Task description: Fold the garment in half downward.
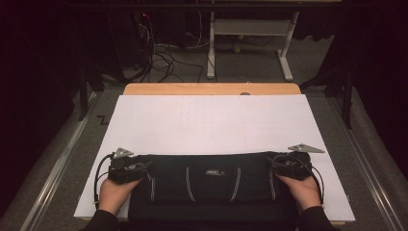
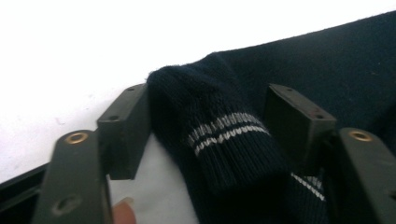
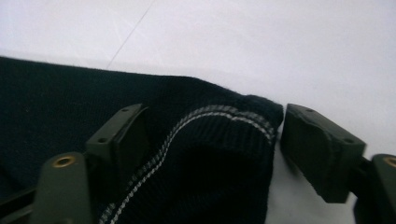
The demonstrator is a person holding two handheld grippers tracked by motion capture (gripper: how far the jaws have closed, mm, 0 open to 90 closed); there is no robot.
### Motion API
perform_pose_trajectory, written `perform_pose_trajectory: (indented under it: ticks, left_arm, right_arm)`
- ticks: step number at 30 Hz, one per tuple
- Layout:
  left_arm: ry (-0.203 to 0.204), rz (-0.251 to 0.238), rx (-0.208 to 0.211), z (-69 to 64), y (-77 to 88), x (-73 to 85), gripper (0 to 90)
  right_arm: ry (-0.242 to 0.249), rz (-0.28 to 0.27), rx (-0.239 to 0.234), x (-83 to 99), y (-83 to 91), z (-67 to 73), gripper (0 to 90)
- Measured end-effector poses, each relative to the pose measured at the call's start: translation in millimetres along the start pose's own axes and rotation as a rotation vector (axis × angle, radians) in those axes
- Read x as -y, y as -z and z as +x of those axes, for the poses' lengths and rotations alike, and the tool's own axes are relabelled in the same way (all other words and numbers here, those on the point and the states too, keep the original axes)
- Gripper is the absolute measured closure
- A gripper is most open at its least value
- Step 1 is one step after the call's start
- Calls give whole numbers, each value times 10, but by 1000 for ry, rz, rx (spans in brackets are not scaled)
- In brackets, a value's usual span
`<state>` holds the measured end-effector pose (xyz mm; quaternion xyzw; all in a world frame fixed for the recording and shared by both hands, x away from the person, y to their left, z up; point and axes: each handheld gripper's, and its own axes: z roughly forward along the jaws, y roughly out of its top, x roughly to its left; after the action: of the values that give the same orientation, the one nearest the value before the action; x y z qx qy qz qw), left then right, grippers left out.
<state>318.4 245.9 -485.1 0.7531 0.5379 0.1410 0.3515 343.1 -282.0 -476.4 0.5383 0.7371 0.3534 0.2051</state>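
Observation:
A dark navy knitted sweater [image 1: 211,180] with pale stripes lies folded along the near edge of the white sheet [image 1: 211,120]. My left gripper [image 1: 144,168] is at its left end. In the left gripper view, the left gripper [image 2: 208,100] is shut on a striped cuff [image 2: 219,135] that bulges up between the pads. My right gripper [image 1: 274,163] is at the sweater's right end. In the right gripper view, the right gripper [image 3: 212,116] stands open around a striped fold [image 3: 224,140], whose tip just meets the right pad [image 3: 317,149]. A hand holds each gripper.
The white sheet covers a wooden table [image 1: 211,89], with bare sheet beyond the sweater. Past the far edge, a white desk frame [image 1: 250,29] and loose cables [image 1: 163,57] are on the grey floor. Metal rails [image 1: 62,159] run along both sides of the table.

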Motion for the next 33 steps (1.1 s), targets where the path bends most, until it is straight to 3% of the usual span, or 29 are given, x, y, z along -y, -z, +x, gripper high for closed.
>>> perform_pose_trajectory:
  ticks: [2, 5, 13, 17, 20, 24, 29, 33]
  left_arm:
    - [-8, -2, -8, -14, -7, -5, 375]
    - [-6, -14, 25, -17, -12, 7, 505]
    - [-5, -28, 72, -27, -16, 37, 656]
    - [1, -33, 80, -26, -14, 42, 681]
    - [-3, -40, 81, -32, -4, 47, 695]
    - [2, -89, 104, -55, 51, 58, 708]
    - [-14, -134, 99, -83, 126, 60, 716]
    - [-71, -173, 73, -144, 197, 57, 718]
  right_arm:
    - [20, 7, 25, -4, -6, 26, 341]
    - [30, 5, 41, -5, -10, 41, 431]
    - [26, -3, 2, 11, 6, 62, 647]
    - [22, -5, -29, 12, 1, 65, 738]
    - [32, -9, -30, 17, 6, 80, 764]
    - [52, -32, -25, 34, 42, 103, 773]
    - [64, -74, -27, 57, 124, 108, 773]
    - [79, -113, -33, 67, 208, 115, 774]
